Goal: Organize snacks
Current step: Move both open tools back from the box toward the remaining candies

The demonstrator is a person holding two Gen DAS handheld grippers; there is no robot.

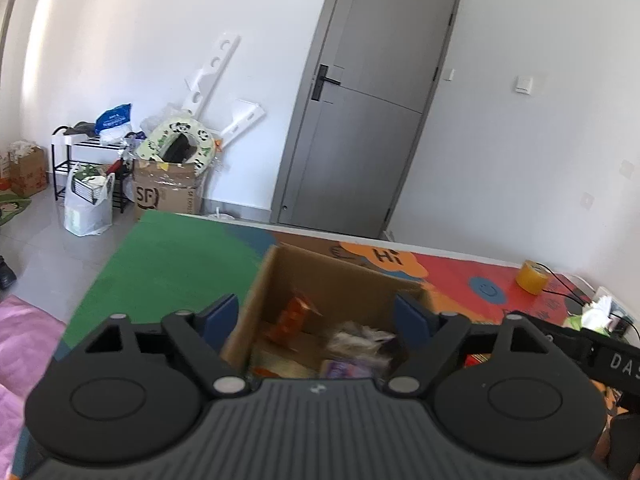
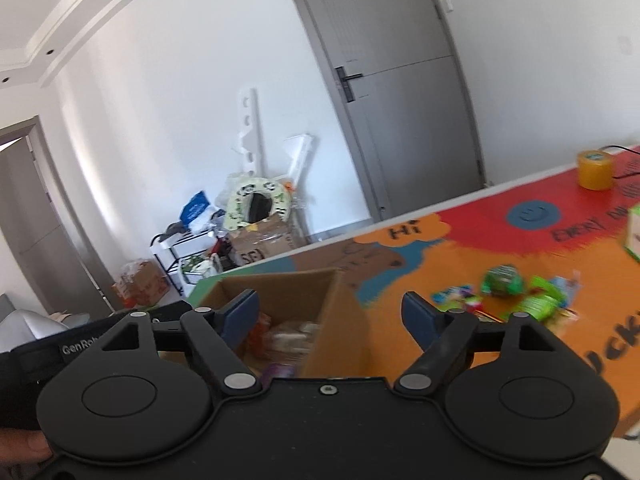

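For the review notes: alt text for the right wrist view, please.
The open right claw hangs empty over an open cardboard box with snacks inside; more loose snacks lie to its right on a colourful table.

My desk wears a bright mat, green at one end, orange and red toward the other. An open box sits on it with snacks inside. More packets lie loose on the orange part, apart from the box. A yellow tape roll stands near the far edge, a cable beside it.
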